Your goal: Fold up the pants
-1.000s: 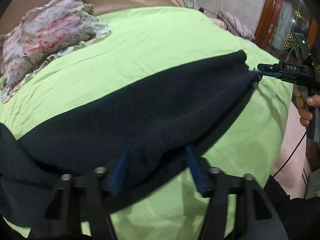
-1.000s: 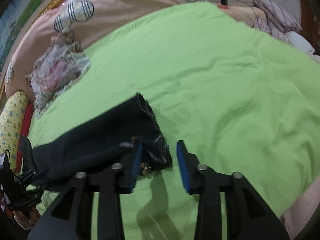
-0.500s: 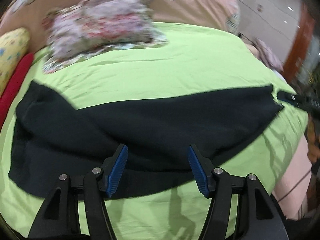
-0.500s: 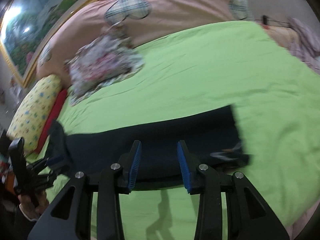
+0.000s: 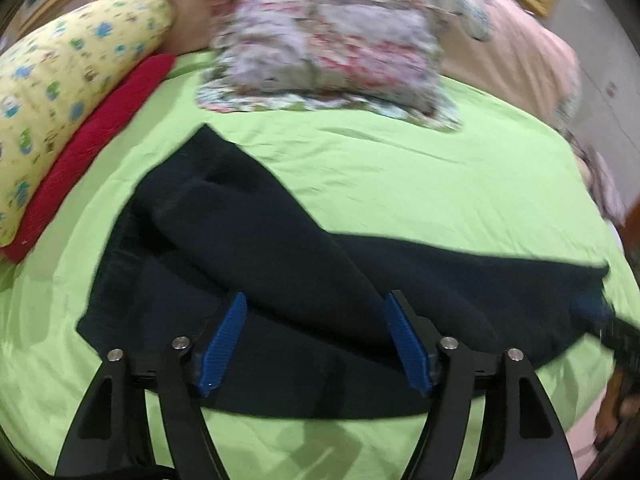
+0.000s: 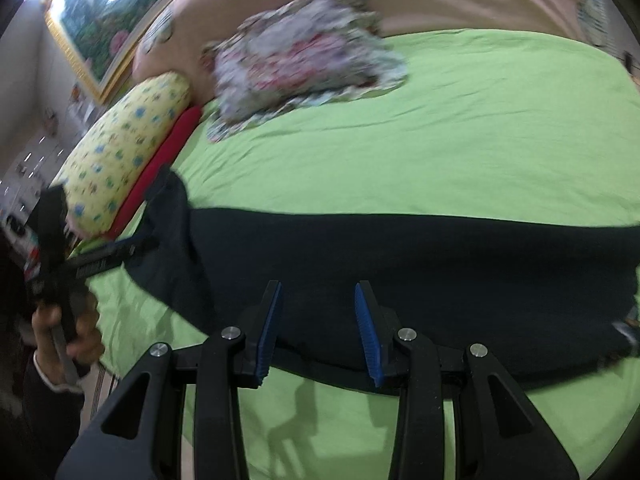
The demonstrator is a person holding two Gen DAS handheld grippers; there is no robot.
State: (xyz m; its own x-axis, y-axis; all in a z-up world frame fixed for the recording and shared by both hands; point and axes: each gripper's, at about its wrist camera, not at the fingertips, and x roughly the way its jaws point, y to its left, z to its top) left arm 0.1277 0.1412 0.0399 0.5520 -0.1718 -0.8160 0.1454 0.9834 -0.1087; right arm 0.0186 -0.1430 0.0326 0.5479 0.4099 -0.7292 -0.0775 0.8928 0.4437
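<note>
In the left wrist view we see the left gripper (image 5: 314,336) spread wide, its 2 blue pads (image 5: 224,338) well apart above the dark pants (image 5: 280,264) and nothing caught between them. The pants lie across the green bedsheet (image 5: 420,168), 1 end bunched and folded over itself toward the left, the rest running as a long band to the right edge. At that right edge a dark blurred shape, which we take for the right gripper (image 5: 616,330), sits against the end of the fabric; we cannot tell from here how its jaws stand. Behind the pants lie a floral pillow (image 5: 328,44), a yellow patterned bolster (image 5: 68,76) and a red cushion (image 5: 92,148) tucked along the bolster.

In the right wrist view we see the right gripper (image 6: 318,320) parted as well, its pads (image 6: 368,328) apart over the near edge of the pants (image 6: 420,264), gripping nothing. The pants stretch as a flat dark band across the bedsheet (image 6: 460,140) from the left side to the right edge. At the left the left gripper (image 6: 108,258) reaches in beside the rumpled end of the fabric, held by a hand (image 6: 72,328). The floral pillow (image 6: 296,64), bolster (image 6: 124,148) and red cushion (image 6: 160,164) sit beyond, with a framed picture (image 6: 116,16) on the wall
</note>
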